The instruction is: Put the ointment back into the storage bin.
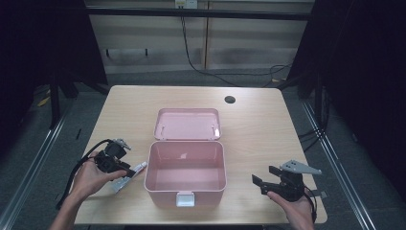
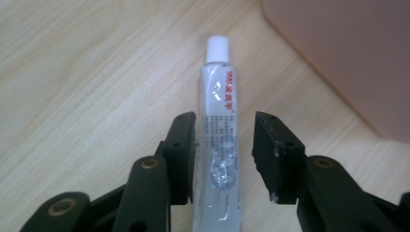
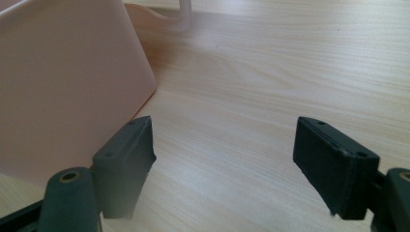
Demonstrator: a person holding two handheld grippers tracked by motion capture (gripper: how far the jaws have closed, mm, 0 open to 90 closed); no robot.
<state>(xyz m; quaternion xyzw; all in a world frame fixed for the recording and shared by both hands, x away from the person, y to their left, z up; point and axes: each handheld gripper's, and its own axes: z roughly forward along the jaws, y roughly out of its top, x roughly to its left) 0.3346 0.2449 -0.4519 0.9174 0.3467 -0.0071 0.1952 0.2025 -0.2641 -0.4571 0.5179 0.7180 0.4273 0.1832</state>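
Observation:
A clear squeeze tube [image 2: 218,96] with a white cap and red print lies flat on the wooden table, just left of an open pink box [image 1: 184,186]. My left gripper [image 2: 225,130] is open and straddles the tube's middle. One jaw touches or nearly touches the tube's side, while the other stands a little apart from it. In the high view the tube [image 1: 139,167] points its cap at the box, with the left gripper [image 1: 125,173] over it. My right gripper [image 1: 262,175] is open wide, holds nothing, and sits low beside the box's right wall [image 3: 63,82].
The box's lid [image 1: 187,124] lies folded back behind it, and a white latch [image 1: 185,199] hangs at its front. A round cable hole [image 1: 230,99] sits at the table's far right. The box corner [image 2: 348,58] is close to the tube's cap.

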